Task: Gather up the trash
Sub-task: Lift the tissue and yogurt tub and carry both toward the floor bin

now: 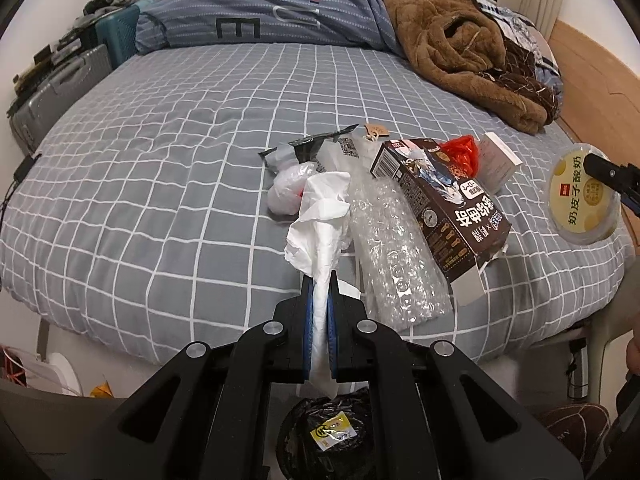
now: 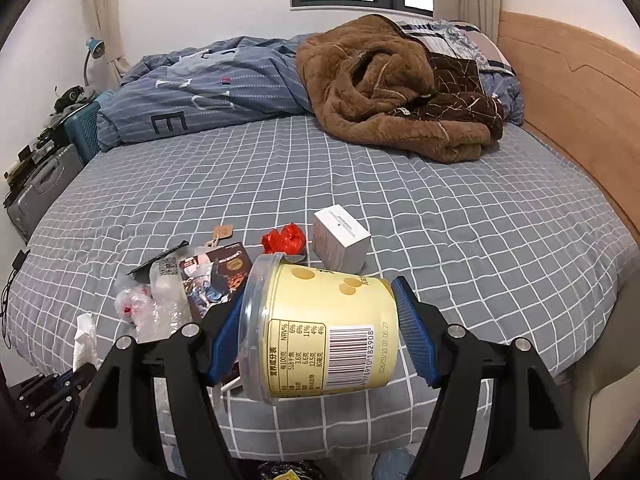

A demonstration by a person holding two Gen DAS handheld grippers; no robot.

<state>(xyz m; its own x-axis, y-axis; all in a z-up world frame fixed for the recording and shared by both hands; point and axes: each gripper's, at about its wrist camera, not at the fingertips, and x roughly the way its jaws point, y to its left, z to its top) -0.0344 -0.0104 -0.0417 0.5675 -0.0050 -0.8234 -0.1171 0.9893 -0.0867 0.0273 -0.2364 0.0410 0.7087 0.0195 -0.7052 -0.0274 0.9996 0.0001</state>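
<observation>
Hanging past the bed (image 2: pixel 440 208) edge, the right gripper (image 2: pixel 320 320) clamps the yogurt tub (image 2: pixel 320 320).

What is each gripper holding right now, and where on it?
The left gripper pinches the white tissue by its lower twisted end. The right gripper clamps the yellow yogurt tub lying sideways, lid end against one pad, base against the other.

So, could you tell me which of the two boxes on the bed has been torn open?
The dark brown printed box, with its end flap hanging loose; the small white box beside it is closed.
</observation>
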